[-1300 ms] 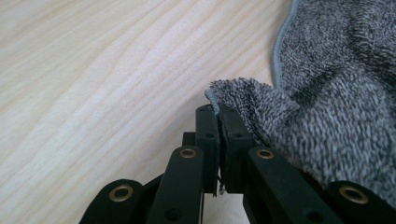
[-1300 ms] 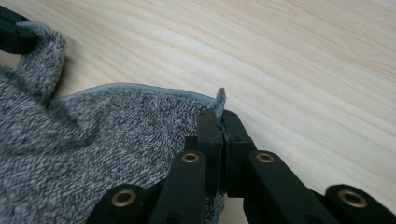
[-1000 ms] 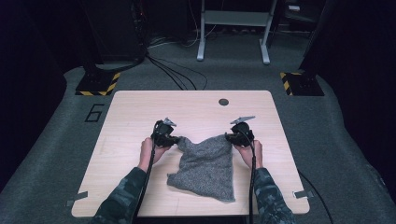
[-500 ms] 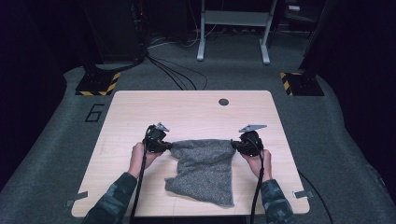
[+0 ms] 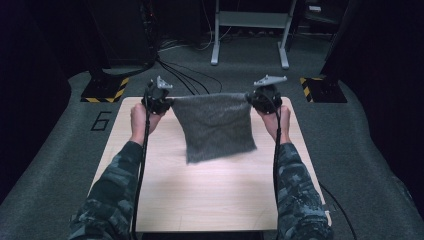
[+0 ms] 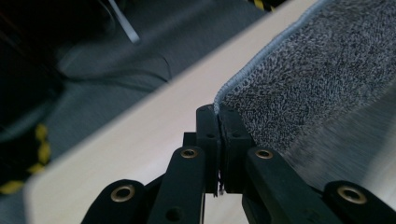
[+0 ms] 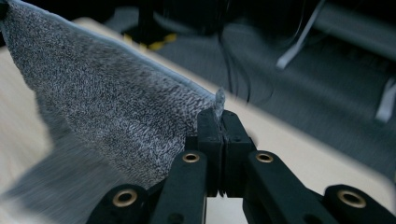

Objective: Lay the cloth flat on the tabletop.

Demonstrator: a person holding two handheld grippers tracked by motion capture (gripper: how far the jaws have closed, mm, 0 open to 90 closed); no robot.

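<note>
A grey terry towel (image 5: 215, 127) with a pale stitched edge hung stretched above the wooden table (image 5: 210, 200), its lower hem blurred. The left gripper (image 5: 159, 99) and right gripper (image 5: 264, 96) each clamped a top corner, jaws pressed together.

The right gripper (image 7: 219, 121) pinches a corner of the grey towel (image 7: 112, 107), which hangs stretched leftward above the wooden table (image 7: 299, 154).
</note>
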